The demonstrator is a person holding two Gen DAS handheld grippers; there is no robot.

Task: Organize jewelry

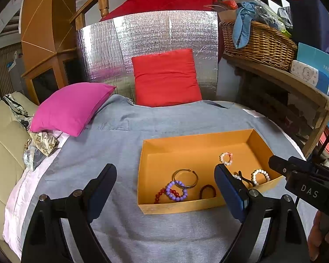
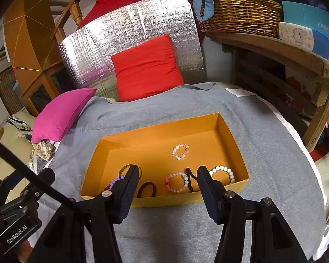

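Observation:
An orange cardboard box (image 1: 197,140) (image 2: 160,131) lies on a grey cloth (image 1: 120,144) (image 2: 263,131). Inside it lie a purple bead bracelet (image 1: 176,191), a red bead bracelet (image 1: 159,195), a metal bangle (image 1: 185,178), a dark hair tie (image 1: 207,191) (image 2: 147,189), a pink bead bracelet (image 2: 181,151) (image 1: 226,158), a white bead bracelet (image 2: 222,173) (image 1: 261,176) and a pink-and-white bracelet (image 2: 176,182). My left gripper (image 1: 165,176) stands open before the box with nothing between its fingers. My right gripper (image 2: 167,176) hangs open over the box's near wall, empty.
A pink cushion (image 1: 70,107) lies at the back left, a red cushion (image 1: 165,77) leans on a silver foil panel (image 1: 147,43). A wooden shelf (image 1: 280,76) with a wicker basket (image 1: 258,43) stands at the right. A cream sofa (image 1: 4,153) borders the left.

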